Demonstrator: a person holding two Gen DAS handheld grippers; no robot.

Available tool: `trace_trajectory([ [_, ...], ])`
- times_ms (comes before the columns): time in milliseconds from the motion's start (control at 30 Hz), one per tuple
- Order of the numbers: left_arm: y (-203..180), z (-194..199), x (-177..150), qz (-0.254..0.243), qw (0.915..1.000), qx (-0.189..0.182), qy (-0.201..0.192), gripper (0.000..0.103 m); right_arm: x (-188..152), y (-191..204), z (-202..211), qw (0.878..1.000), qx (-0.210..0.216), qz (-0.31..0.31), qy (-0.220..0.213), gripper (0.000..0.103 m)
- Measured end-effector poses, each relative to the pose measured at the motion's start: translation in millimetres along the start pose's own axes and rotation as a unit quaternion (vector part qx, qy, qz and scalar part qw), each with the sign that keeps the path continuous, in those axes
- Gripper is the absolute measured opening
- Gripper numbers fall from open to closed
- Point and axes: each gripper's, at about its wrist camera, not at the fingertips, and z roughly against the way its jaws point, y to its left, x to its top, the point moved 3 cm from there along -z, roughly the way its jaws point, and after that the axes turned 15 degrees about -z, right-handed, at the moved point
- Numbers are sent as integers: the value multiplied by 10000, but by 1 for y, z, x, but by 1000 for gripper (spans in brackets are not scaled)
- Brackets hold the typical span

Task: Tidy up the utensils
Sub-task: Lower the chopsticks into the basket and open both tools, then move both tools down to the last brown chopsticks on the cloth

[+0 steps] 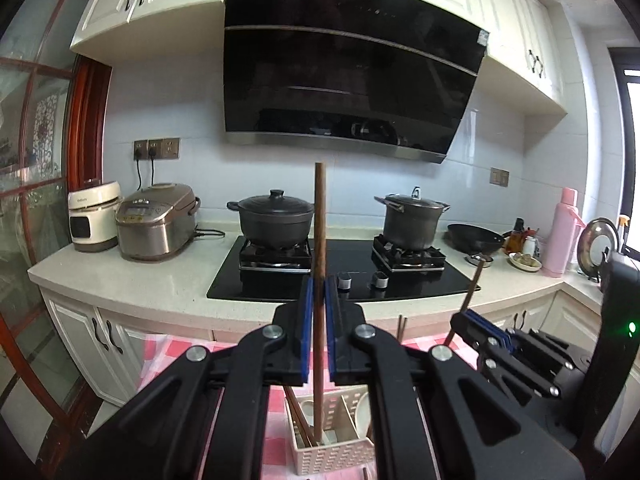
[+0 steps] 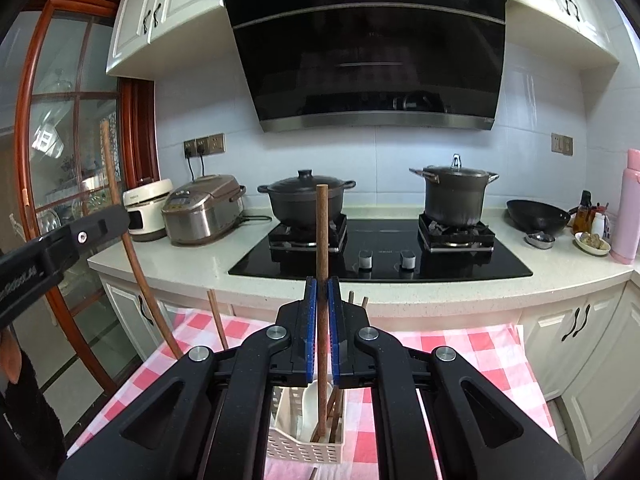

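Both grippers pinch one utensil each. Left gripper [image 1: 319, 292]: blue pads pressed onto a long brown wooden chopstick [image 1: 319, 216], held upright, lower end hanging above the cream perforated plastic utensil basket [image 1: 332, 454]. Right gripper [image 2: 322, 294]: pads likewise clamped on a second brown wooden chopstick [image 2: 322, 232], upright, its tip dipping toward the same basket [image 2: 304, 442].

Basket sits on the pink-and-white checked tablecloth [image 2: 460, 352]. Already inside: several wooden sticks leaning together, plus a white spoon-like piece [image 2: 314, 400].

Judgement: sorting well under way. Two chopsticks in hand not yet released; they appear to hang over the basket rather than seated. A stray stick end shows on the cloth below the basket, probably left to collect.
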Motion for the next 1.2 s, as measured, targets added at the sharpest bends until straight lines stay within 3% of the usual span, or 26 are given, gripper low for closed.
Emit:
trace_trajectory([
  [167, 11, -37, -23, 304, 9988, -157, 362, 6, -16, -2, -20, 9996, -89, 100, 256, 6],
  [367, 12, -67, -53, 292, 9939, -412, 979, 6, -31, -2, -44, 9958, -350, 288, 795, 6],
  [533, 8, -82, -78, 236, 9904, -354, 1312, 6, -43, -8, -65, 9933, -471, 197, 1041, 6],
  [667, 12, -86, -90, 274, 9901, -274, 1349, 7, -48, -18, -74, 9931, -437, -33, 1091, 8],
  [800, 22, -81, -96, 370, 9906, -149, 1311, 25, -47, -24, -70, 9937, -394, -152, 1039, 18],
  [900, 29, -76, -102, 382, 9912, -40, 1268, 35, -45, -29, -62, 9947, -306, -267, 948, 37],
  [967, 33, -69, -106, 416, 9915, 64, 1231, 46, -43, -33, -54, 9953, -265, -334, 870, 37],
  [1033, 36, -60, -109, 472, 9922, 154, 1140, 65, -43, -36, -47, 9955, -221, -431, 820, 37],
  [1133, 40, -40, -119, 474, 9934, 489, 927, 83, -47, -45, -32, 9952, -162, -619, 742, 40],
  [1200, 39, -30, -130, 483, 9930, 592, 902, 86, -53, -48, -20, 9954, -131, -625, 718, 40],
])
